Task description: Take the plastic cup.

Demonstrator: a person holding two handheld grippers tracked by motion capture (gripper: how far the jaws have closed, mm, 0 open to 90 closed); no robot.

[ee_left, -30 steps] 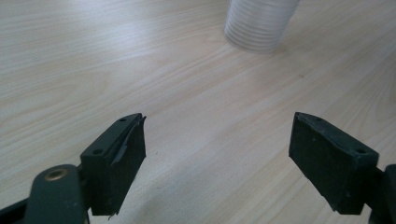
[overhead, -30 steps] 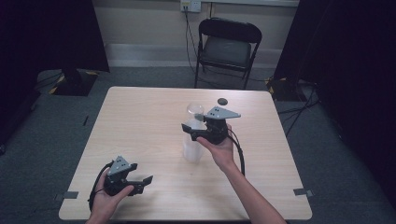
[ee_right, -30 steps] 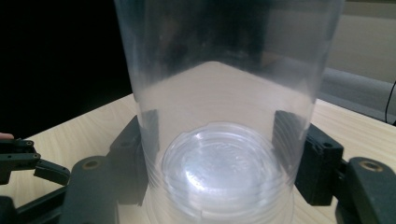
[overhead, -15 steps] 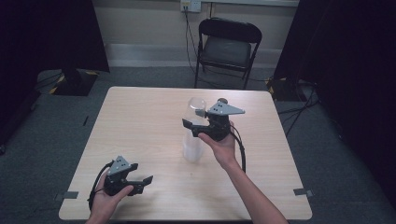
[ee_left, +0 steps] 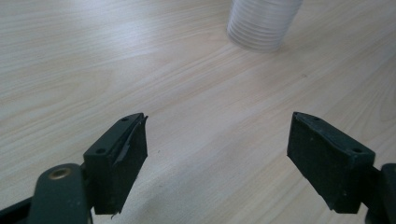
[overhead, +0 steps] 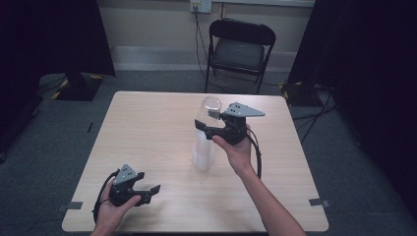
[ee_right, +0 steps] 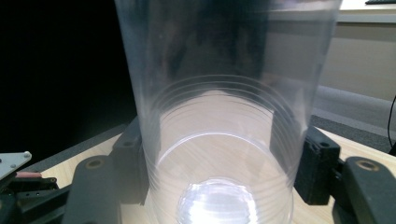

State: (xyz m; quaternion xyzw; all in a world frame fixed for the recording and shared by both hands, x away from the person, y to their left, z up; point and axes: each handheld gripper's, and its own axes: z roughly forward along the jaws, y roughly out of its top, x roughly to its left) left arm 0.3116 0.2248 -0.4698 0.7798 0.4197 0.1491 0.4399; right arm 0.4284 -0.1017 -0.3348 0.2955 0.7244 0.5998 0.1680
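My left claw (overhead: pixel 147 191) rests low on the desk (overhead: pixel 147 123), jaws wide apart with nothing between them; the stack of cups (ee_left: pixel 262 21) stands well ahead of it. My right claw (overhead: pixel 205 125) grips one clear cup (overhead: pixel 211 110) by its lower wall, jaws just closing in on it, the cup raised directly above the stack (overhead: pixel 203 152). I judge the thin wall could buckle if I squeeze harder, or a second cup could cling and come up too. Through the clear plastic I can't tell whether the cup is fully free of the stack.
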